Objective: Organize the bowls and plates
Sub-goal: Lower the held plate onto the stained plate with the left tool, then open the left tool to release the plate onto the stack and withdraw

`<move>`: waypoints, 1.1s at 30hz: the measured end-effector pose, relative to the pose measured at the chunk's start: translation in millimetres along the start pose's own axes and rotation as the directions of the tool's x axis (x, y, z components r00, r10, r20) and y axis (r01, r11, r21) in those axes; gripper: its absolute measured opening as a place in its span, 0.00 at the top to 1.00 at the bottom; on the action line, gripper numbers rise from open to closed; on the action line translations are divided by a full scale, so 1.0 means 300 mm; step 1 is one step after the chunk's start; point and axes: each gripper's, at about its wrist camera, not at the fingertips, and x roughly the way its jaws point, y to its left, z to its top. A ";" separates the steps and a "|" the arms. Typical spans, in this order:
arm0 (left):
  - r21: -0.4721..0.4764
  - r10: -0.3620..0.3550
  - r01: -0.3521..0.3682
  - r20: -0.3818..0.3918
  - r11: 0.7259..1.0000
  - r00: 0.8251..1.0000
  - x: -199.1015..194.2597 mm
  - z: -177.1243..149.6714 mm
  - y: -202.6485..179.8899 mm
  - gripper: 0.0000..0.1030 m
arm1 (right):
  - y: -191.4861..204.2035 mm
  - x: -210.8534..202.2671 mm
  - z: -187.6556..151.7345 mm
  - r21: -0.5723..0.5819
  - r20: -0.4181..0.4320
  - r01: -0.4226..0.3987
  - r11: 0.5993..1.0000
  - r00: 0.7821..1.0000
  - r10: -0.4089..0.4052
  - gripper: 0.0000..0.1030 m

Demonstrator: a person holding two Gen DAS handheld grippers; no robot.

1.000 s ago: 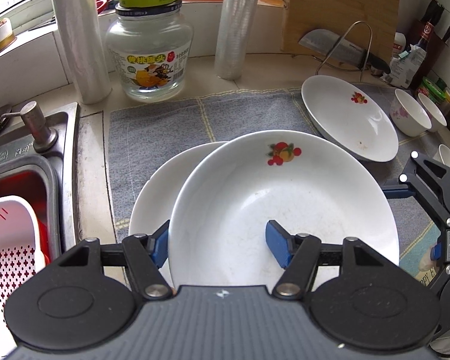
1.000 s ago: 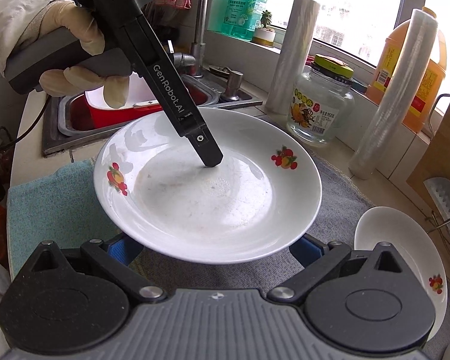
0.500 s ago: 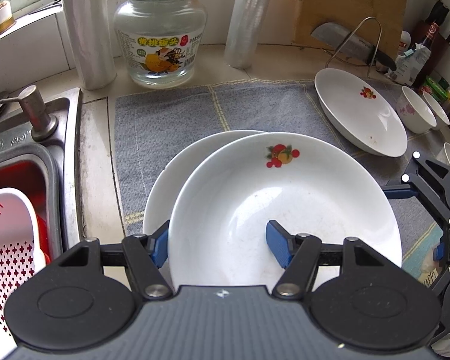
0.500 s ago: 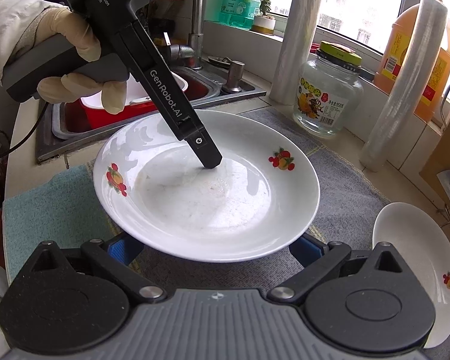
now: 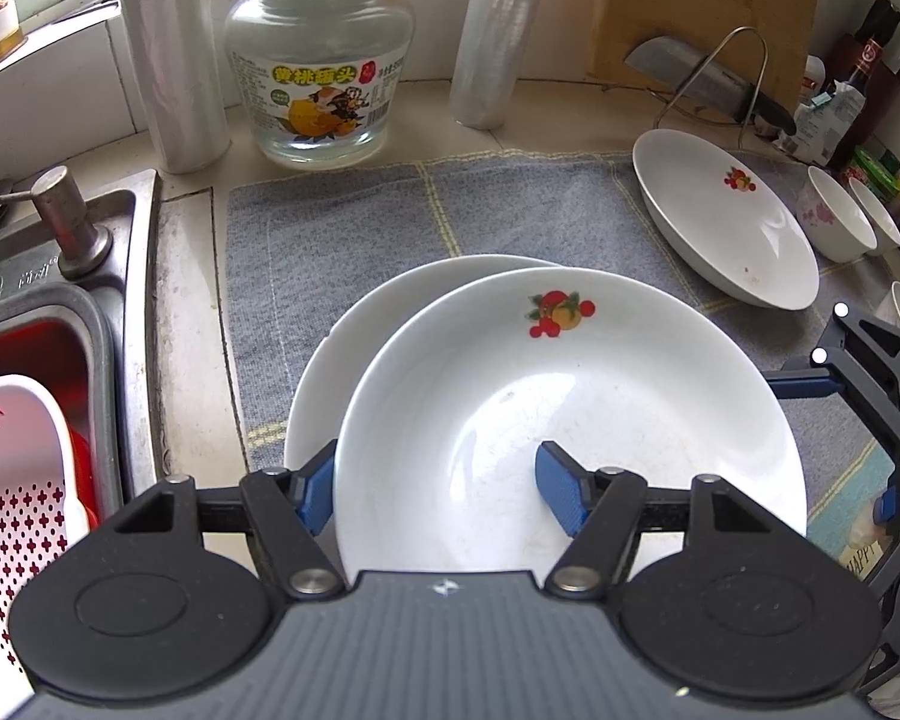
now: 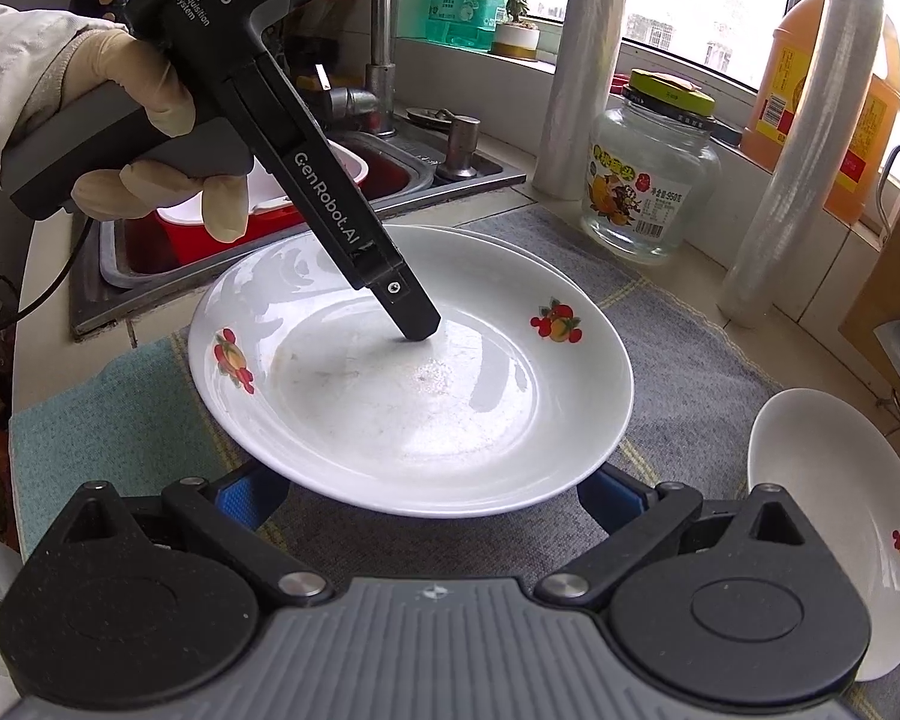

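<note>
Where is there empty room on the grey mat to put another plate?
The bare patch of grey mat lies between the glass jar, the stacked plates and the lone plate. Crowded spots: the right end by the small bowls, and the sink side.

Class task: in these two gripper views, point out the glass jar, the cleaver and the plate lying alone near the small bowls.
glass jar point(image 5: 318, 84): left wrist view, on its printed label.
cleaver point(image 5: 690, 81): left wrist view, on the flat of the blade.
lone plate point(image 5: 732, 228): left wrist view, on its white inner surface.
</note>
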 end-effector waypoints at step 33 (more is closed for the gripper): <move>-0.069 0.043 -0.047 -0.063 0.997 0.997 -0.017 0.024 -0.002 0.30 | 0.004 -0.046 -0.029 0.025 0.023 -0.037 0.999 0.999 0.037 0.00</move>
